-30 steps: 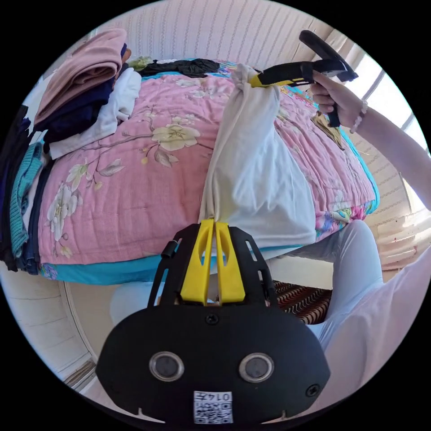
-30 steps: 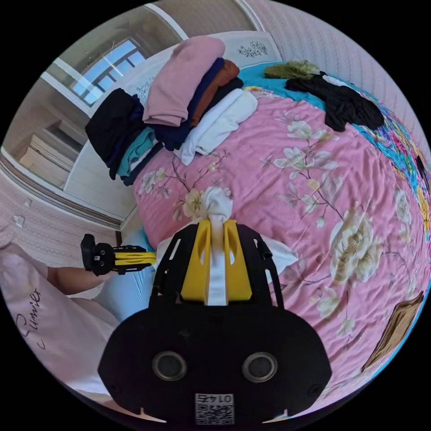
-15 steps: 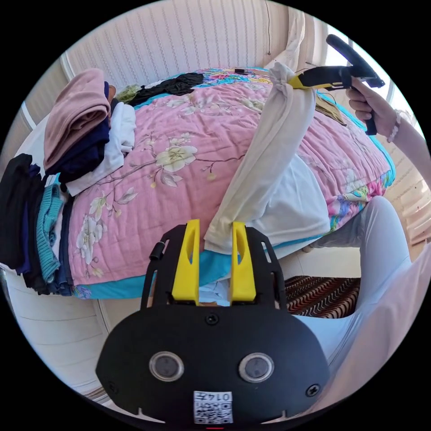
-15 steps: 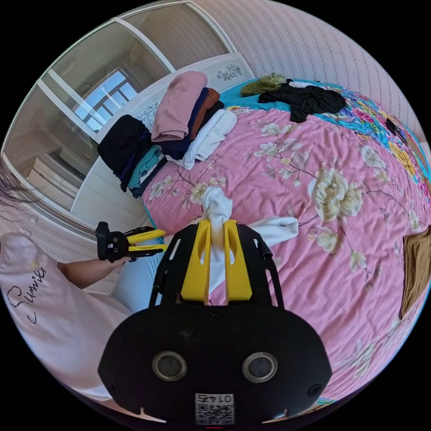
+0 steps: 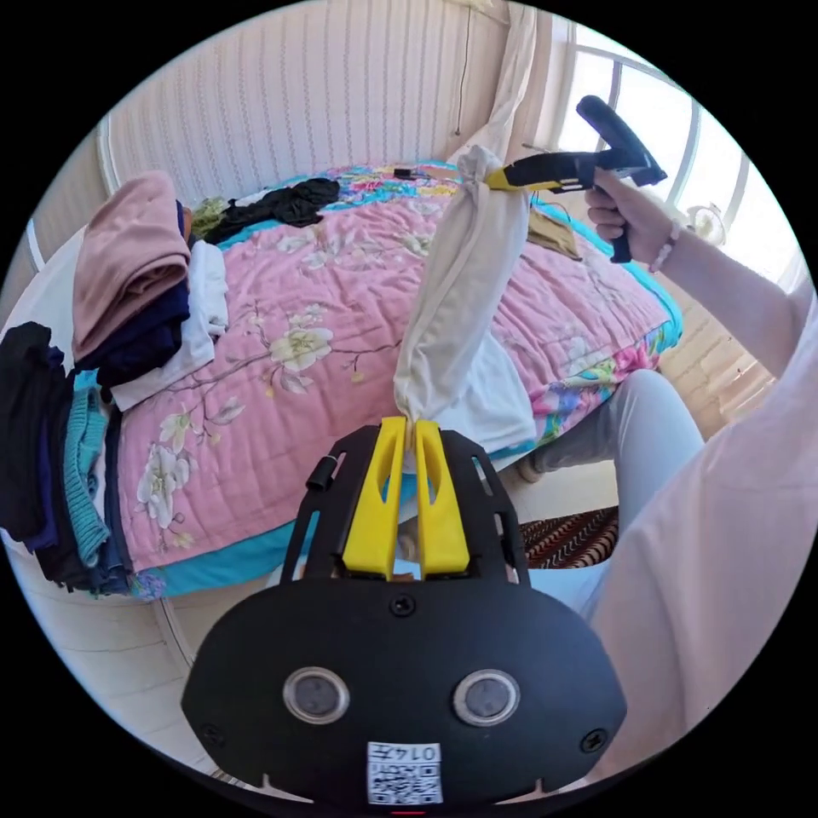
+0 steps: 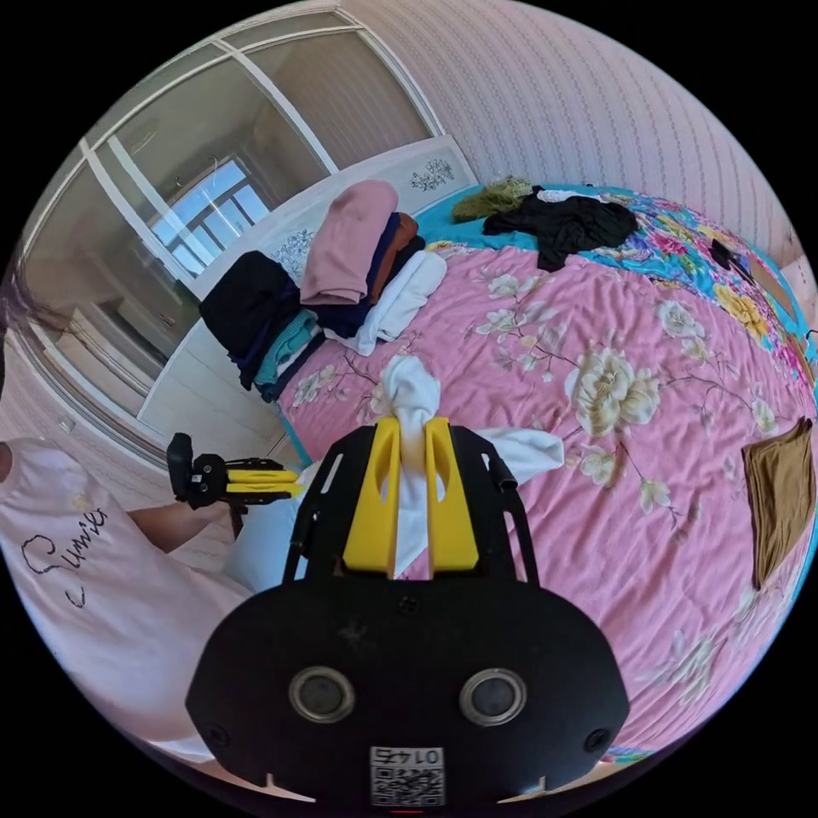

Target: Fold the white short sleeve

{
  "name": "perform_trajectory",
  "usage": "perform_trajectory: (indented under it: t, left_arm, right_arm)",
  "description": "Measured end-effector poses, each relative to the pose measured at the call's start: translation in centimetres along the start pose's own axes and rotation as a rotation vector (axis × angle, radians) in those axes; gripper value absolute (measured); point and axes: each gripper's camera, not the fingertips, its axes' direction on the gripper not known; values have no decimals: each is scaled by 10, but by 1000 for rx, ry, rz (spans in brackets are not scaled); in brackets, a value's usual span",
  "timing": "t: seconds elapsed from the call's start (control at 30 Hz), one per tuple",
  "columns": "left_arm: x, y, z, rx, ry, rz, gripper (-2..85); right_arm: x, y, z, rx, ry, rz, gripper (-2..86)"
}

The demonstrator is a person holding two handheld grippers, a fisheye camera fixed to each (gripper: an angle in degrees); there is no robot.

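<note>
Left gripper view: my left gripper has its yellow jaws pinched together on one bunched end of the white short sleeve. The shirt runs up from there as a twisted rope to my right gripper, whose jaws clamp the other end, a knot of cloth poking past the tips. It hangs off the near edge of the bed, with only its loose lower flap draping toward that edge. In the right gripper view, my right gripper is closed on the same white cloth, and my left gripper sits out beyond the bed's near edge, jaws together.

I judge I'm shaking the shirt out before laying it flat. To do that well, I'd draw my hands apart until the twist comes out, since both holds are bunched handfuls rather than clean corners. Then I'd bring it down onto the pink quilt in the middle of the bed, well apart from the stacked clothes at the far corner and the brown cloth by the other edge.
</note>
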Motion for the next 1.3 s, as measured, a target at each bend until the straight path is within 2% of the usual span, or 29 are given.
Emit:
perform_trajectory:
  t: [0.17,0.23,0.3,0.37,0.4,0.43,0.5,0.57,0.6,0.7,0.8,0.93,1.0,1.1,1.17,1.3]
  left_arm:
    - [-13,-13,-66,220,52,-120,2]
    - [-29,-21,-85,307,44,-170,3]
    - [-66,-38,-112,422,-36,-229,7]
    - [-104,-52,-137,522,-125,-322,15]
    - [-128,-62,-152,572,-234,-379,23]
    - [-154,-71,-160,593,-378,-453,35]
    - [-194,-79,-158,548,-515,-579,49]
    - [-226,-77,-152,457,-506,-656,54]
    - [-237,-68,-149,434,-470,-690,56]
    - [-224,-39,-142,429,-419,-628,56]
    - [-185,-10,-136,395,-410,-558,52]
    - [-113,19,-126,357,-309,-447,46]
    - [-77,23,-121,326,-297,-385,41]
    - [-22,17,-109,270,-237,-288,37]
    - [5,6,-98,224,-166,-231,36]
    - [68,-33,-84,199,-42,-124,37]
  right_arm:
    - [-28,-35,-48,146,-42,-102,47]
    - [-42,-68,-53,147,-55,-160,47]
    - [-64,-117,-53,140,-65,-244,49]
    - [-110,-205,-40,81,-67,-373,55]
    - [-123,-229,-34,54,-59,-399,59]
    - [-149,-273,-20,25,-31,-433,68]
    - [-173,-325,14,-33,17,-391,92]
    - [-183,-352,65,-215,94,-293,125]
    - [-184,-350,72,-221,94,-283,133]
    - [-175,-315,80,-133,38,-317,138]
    - [-141,-254,72,-96,67,-368,134]
    - [-70,-119,42,-134,47,-314,123]
    - [-34,-45,27,-187,54,-208,117]
    - [18,92,-11,-275,81,67,115]
    - [38,200,-58,-259,109,294,114]
    - [32,324,-133,-181,332,494,111]
